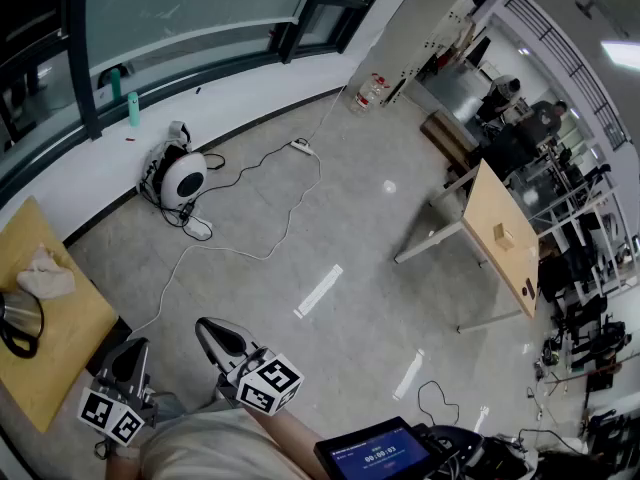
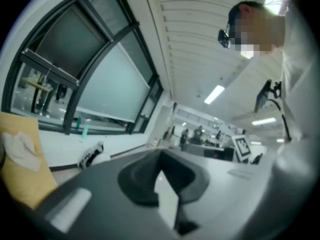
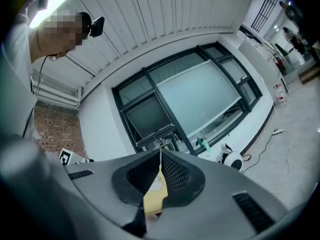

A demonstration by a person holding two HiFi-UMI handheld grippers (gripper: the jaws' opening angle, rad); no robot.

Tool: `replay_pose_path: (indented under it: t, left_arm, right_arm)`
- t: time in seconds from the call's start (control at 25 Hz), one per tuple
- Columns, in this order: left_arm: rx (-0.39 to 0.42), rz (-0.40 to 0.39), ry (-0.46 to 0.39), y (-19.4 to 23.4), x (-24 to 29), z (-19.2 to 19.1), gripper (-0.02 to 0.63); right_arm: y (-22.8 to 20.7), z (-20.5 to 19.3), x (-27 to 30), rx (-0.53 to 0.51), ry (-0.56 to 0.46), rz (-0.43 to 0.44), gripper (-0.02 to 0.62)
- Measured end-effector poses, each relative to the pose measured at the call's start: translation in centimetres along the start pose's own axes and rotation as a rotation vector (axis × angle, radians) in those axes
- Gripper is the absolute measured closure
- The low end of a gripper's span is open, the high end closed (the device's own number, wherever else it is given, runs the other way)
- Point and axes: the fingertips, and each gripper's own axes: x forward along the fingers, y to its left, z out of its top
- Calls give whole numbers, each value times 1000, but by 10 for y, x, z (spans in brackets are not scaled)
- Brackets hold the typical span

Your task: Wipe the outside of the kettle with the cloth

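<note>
A light wooden desk (image 1: 62, 343) sits at the lower left of the head view. A crumpled pale cloth (image 1: 45, 274) lies on its upper part. Just below the cloth stands the kettle (image 1: 17, 324), cut off by the left frame edge. On the grey floor (image 1: 380, 218) at the upper left, a white cable (image 1: 272, 230) trails from a round white device (image 1: 183, 179).

I count two grippers, the left gripper (image 1: 128, 360) and the right gripper (image 1: 214, 332). There are two wooden tables, the near table (image 1: 62, 343) and the far table (image 1: 497, 218). One cloth (image 1: 46, 274) and one kettle (image 1: 16, 318) sit on the near table. The floor has two long white strips (image 1: 318, 291), one round white machine (image 1: 182, 179) and one power strip (image 1: 300, 146). One green bottle (image 1: 133, 109) stands by the window.
</note>
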Motion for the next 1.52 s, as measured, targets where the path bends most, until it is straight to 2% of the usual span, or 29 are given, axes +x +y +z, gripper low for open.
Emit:
replay_pose_path:
  t: [0.12, 0.28, 0.4, 0.48, 0.6, 0.64, 0.72, 0.76, 0.96, 1.08, 1.16, 1.28, 1.32, 1.4, 1.48, 1.52]
  left_arm:
    - [-14, 51, -35, 47, -7, 13, 607]
    - [29, 98, -70, 116, -28, 40, 606]
    - [45, 147, -100, 207, -87, 30, 606]
    - [39, 172, -109, 270, -134, 9, 552]
    - [19, 242, -108, 337, -185, 0, 545]
    - [9, 278, -107, 355, -197, 1, 545]
    - [-30, 369, -113, 382, -218, -2, 545]
    - [-58, 417, -120, 392, -227, -5, 545]
    - [-162, 654, -157, 412, -259, -23, 545]
    - [-217, 804, -173, 406, -278, -38, 545]
    - [-245, 884, -171, 400, -288, -49, 545]
    - [-255, 979, -167, 387, -305, -57, 546]
    - [-248, 1003, -164, 384, -312, -59, 546]
    - [-218, 1034, -143, 383, -324, -60, 546]
    - [-168, 1034, -104, 391, -330, -52, 546]
    - [-132, 1030, -78, 398, -330, -44, 546]
  right_arm:
    - [3, -10, 42, -2, 34, 29, 583]
    - [12, -25, 122, 3, 84, 67, 583]
    - [45, -90, 218, -3, 164, 150, 583]
    - [67, -147, 278, -16, 216, 177, 581]
    - [97, -202, 360, -78, 340, 246, 565]
    - [106, -218, 386, -127, 404, 285, 516]
    - [118, -256, 430, -255, 563, 371, 375]
    - [118, -276, 448, -328, 644, 409, 335]
    - [88, -385, 530, -745, 992, 548, 247]
    - [65, -447, 561, -978, 1177, 616, 235]
    - [53, -477, 567, -1070, 1291, 650, 236]
    - [59, -492, 563, -1045, 1348, 665, 246]
    - [63, -493, 560, -1017, 1354, 663, 276]
    - [71, -495, 552, -945, 1374, 648, 426]
    - [78, -497, 541, -856, 1399, 631, 453]
    - [82, -496, 534, -776, 1418, 629, 457]
